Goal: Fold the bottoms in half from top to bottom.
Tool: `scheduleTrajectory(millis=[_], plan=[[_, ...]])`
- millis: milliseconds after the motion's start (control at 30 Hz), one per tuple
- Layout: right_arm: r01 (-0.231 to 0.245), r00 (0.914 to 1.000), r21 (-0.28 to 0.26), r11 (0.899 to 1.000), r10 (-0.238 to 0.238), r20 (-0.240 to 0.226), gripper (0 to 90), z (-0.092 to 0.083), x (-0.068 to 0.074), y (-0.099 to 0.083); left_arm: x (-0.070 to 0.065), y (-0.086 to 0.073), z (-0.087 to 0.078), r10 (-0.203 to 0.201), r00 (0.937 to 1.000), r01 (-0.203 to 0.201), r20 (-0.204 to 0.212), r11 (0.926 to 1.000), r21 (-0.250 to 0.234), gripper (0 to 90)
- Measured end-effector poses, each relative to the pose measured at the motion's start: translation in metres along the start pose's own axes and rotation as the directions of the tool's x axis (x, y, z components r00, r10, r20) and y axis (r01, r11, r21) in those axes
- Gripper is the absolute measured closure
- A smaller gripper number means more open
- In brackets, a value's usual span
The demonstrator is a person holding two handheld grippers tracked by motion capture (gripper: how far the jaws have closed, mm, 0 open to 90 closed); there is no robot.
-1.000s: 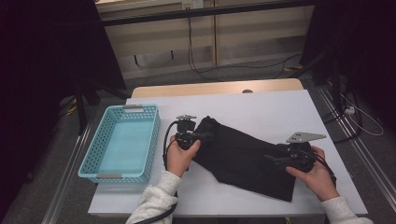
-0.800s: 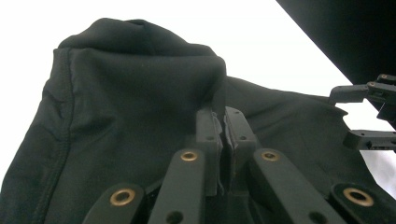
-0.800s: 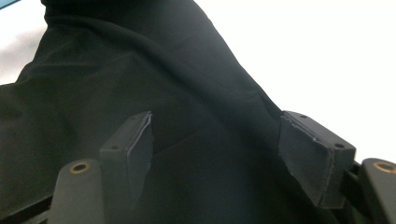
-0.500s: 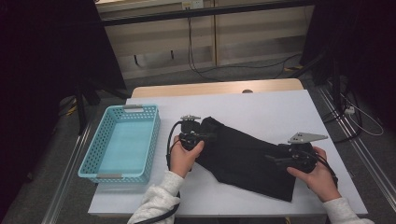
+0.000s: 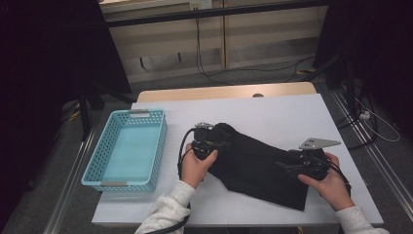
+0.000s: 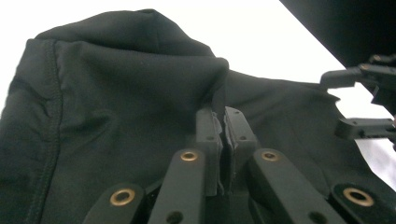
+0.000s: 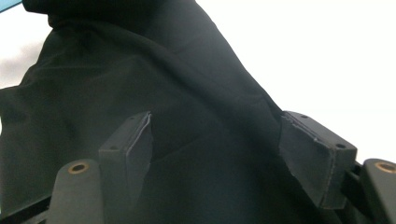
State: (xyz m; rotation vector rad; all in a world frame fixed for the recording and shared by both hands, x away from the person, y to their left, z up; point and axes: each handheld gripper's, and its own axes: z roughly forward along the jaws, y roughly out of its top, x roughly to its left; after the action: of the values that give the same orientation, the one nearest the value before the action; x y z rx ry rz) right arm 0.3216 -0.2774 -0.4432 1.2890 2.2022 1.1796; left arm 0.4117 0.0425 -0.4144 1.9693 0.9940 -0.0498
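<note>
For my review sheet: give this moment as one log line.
left gripper: shut on black garment | right gripper: open over garment | basket: empty

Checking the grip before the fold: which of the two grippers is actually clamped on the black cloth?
The left gripper: it is shut, pinching a fold of the black cloth. The right gripper is open, with cloth lying between its jaws.

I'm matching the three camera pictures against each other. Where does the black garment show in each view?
High view: the black garment lies at centre right on the white table, between both tools.
Left gripper view: it spans the frame, a fold pinched in the left tool.
Right gripper view: it covers the left and centre, between the open right tool.
Shared landmark: the white table.
</note>
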Motion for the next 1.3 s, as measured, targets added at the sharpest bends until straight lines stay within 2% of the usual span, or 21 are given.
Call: scheduleTrajectory(millis=[167, 200, 233, 300, 367, 467, 533, 600, 633, 667, 767, 867, 933, 1033, 1067, 1100, 1133, 1167, 1200, 1233, 1300], plan=[[0.007, 1.0, -0.004, 1.0, -0.007, -0.003, 26.4, 0.001, 0.002, 0.001, -0.012, -0.003, 0.008, 0.033, 0.9992, -0.034, 0.023, 0.9992, 0.02, 85.3], [0.006, 1.0, -0.006, 1.0, -0.006, -0.002, 26.4, 0.002, 0.002, 0.002, -0.014, -0.003, 0.009, 0.037, 0.9987, -0.038, 0.035, 0.999, 0.024, 82.4], [0.007, 1.0, -0.009, 1.0, -0.007, -0.002, 26.4, 0.003, 0.003, 0.003, -0.015, -0.003, 0.01, 0.037, 0.9985, -0.038, 0.039, 0.9989, 0.029, 71.4], [0.008, 1.0, -0.01, 1.0, -0.008, -0.004, 26.4, 0.003, 0.004, 0.003, -0.015, -0.002, 0.008, 0.044, 0.9983, -0.045, 0.039, 0.9988, 0.021, 67.3], [0.012, 0.9999, -0.011, 1.0, -0.012, -0.006, 26.4, 0.005, 0.006, 0.005, -0.012, 0.0, 0.002, 0.043, 0.9988, -0.044, 0.022, 0.999, 0.007, 54.8], [0.025, 0.9997, -0.011, 1.0, -0.025, -0.005, 26.5, 0.009, 0.009, 0.008, -0.006, 0.001, -0.007, 0.033, 0.9995, -0.033, -0.003, 0.9995, -0.006, 43.3], [0.031, 0.9995, -0.009, 0.999, -0.031, -0.003, 26.6, 0.013, 0.012, 0.011, -0.001, 0.002, -0.012, 0.035, 0.9979, -0.035, -0.054, 0.9993, -0.01, 35.5], [0.035, 0.9994, -0.013, 0.999, -0.035, 0.0, 27.1, 0.016, 0.015, 0.015, 0.005, 0.001, -0.017, 0.033, 0.9962, -0.033, -0.08, 0.9994, -0.003, 30.7], [0.044, 0.999, -0.017, 0.999, -0.044, -0.01, 28.4, 0.021, 0.018, 0.019, 0.009, 0.0, -0.021, 0.04, 0.9932, -0.04, -0.109, 0.9992, -0.003, 27.2], [0.044, 0.999, -0.017, 0.999, -0.044, -0.01, 28.4, 0.021, 0.018, 0.019, 0.009, 0.0, -0.021, 0.04, 0.9932, -0.04, -0.109, 0.9992, -0.003, 25.4], [0.056, 0.9983, -0.006, 0.998, -0.056, -0.015, 30.5, 0.031, 0.024, 0.025, 0.018, -0.003, -0.028, 0.045, 0.9856, -0.045, -0.163, 0.999, -0.001, 20.6], [0.072, 0.9971, 0.02, 0.997, -0.072, -0.026, 38.4, 0.042, 0.032, 0.03, 0.024, -0.006, -0.033, 0.041, 0.9802, -0.042, -0.194, 0.9991, 0.0, 18.7], [0.091, 0.9933, 0.036, 0.995, -0.088, -0.075, 45.0, 0.051, 0.04, 0.032, 0.027, -0.007, -0.036, 0.042, 0.9771, -0.041, -0.208, 0.9991, 0.006, 17.3], [0.097, 0.9921, 0.044, 0.994, -0.093, -0.084, 50.0, 0.057, 0.045, 0.034, 0.031, -0.01, -0.04, 0.05, 0.9712, -0.046, -0.233, 0.9987, 0.022, 16.7], [0.1, 0.9899, 0.046, 0.994, -0.095, -0.105, 52.4, 0.059, 0.048, 0.034, 0.032, -0.01, -0.041, 0.044, 0.9702, -0.043, -0.238, 0.999, 0.011, 16.6], [0.11, 0.9805, 0.046, 0.993, -0.101, -0.169, 53.8, 0.064, 0.055, 0.035, 0.033, -0.011, -0.043, 0.04, 0.9693, -0.038, -0.243, 0.9992, 0.011, 16.0], [0.11, 0.9805, 0.046, 0.993, -0.101, -0.169, 53.8, 0.064, 0.055, 0.035, 0.033, -0.011, -0.043, 0.04, 0.9693, -0.038, -0.243, 0.9992, 0.011, 16.0], [0.155, 0.972, 0.061, 0.986, -0.141, -0.188, 54.3, 0.067, 0.066, 0.035, 0.035, -0.011, -0.045, 0.037, 0.9667, -0.037, -0.253, 0.9993, 0.003, 15.8], [0.155, 0.972, 0.061, 0.986, -0.141, -0.188, 54.3, 0.067, 0.066, 0.035, 0.035, -0.011, -0.045, 0.037, 0.9667, -0.037, -0.253, 0.9993, 0.003, 15.7], [0.175, 0.9639, 0.066, 0.982, -0.157, -0.215, 54.4, 0.071, 0.076, 0.035, 0.036, -0.011, -0.047, 0.036, 0.9672, -0.035, -0.252, 0.9994, 0.008, 15.7], [0.181, 0.9618, 0.069, 0.981, -0.162, -0.221, 54.4, 0.073, 0.079, 0.034, 0.037, -0.011, -0.048, 0.035, 0.9664, -0.034, -0.255, 0.9994, 0.009, 15.6]])
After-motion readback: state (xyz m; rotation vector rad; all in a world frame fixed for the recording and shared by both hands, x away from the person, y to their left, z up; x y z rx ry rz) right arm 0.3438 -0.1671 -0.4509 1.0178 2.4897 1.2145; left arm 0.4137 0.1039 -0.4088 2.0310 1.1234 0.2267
